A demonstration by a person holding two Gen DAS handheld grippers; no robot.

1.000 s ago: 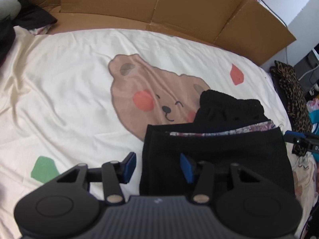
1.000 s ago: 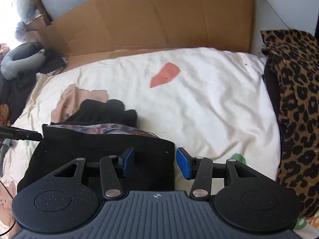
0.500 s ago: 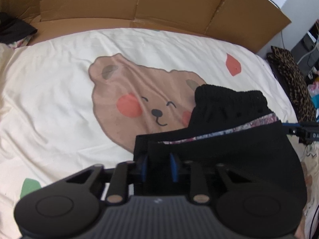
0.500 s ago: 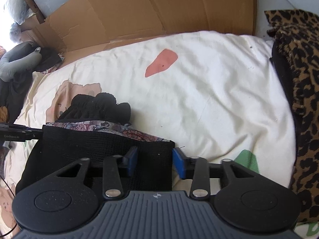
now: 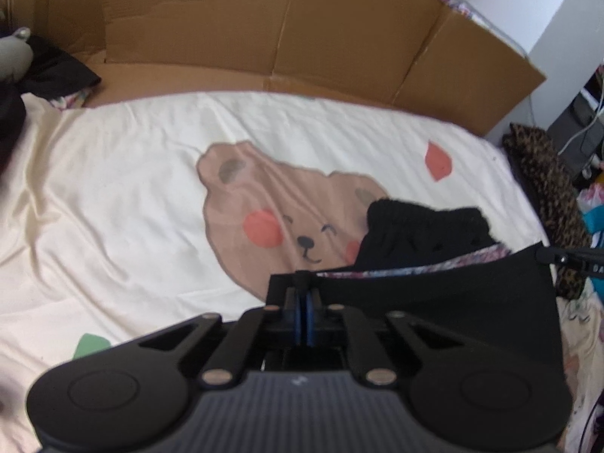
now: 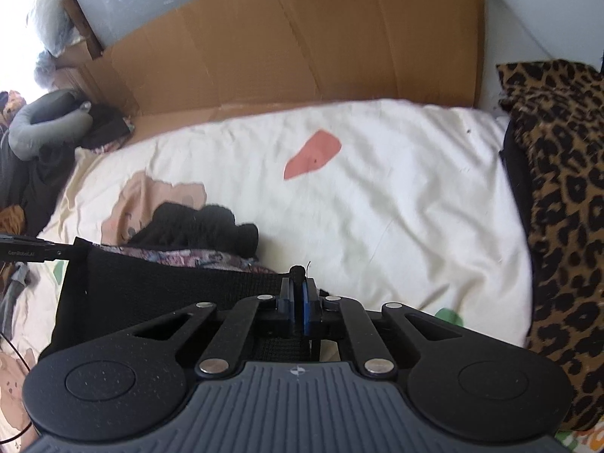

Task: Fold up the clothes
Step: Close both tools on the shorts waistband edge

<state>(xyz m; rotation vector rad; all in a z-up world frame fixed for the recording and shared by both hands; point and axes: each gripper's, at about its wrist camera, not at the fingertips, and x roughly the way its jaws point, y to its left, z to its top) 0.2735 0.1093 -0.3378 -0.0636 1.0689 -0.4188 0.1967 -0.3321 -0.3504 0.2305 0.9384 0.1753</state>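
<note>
the left gripper (image 5: 303, 294) was closed, its blue pads clamped on the near left corner of the black garment (image 5: 434, 302), a small tuft of black fabric showing above the fingertips. the right gripper (image 6: 298, 283) was likewise closed, pinching the near right corner of the same garment (image 6: 170, 287), again with a tuft of cloth projecting above the pads. the garment lay on the cream bedsheet (image 5: 132, 188), partly over the printed bear face (image 5: 287, 219), with its near edge stretched between the two grippers. a patterned inner layer (image 5: 415, 270) showed along the fold line, and a bunched black portion (image 5: 426, 226) lay beyond it on the sheet. brown cardboard (image 5: 264, 30) stood along the far side of the bed. a leopard-print fabric (image 6: 558, 196) lay along the right side of the bed, beside the sheet. a grey cushion (image 6: 41, 128) lay at the far left.
</note>
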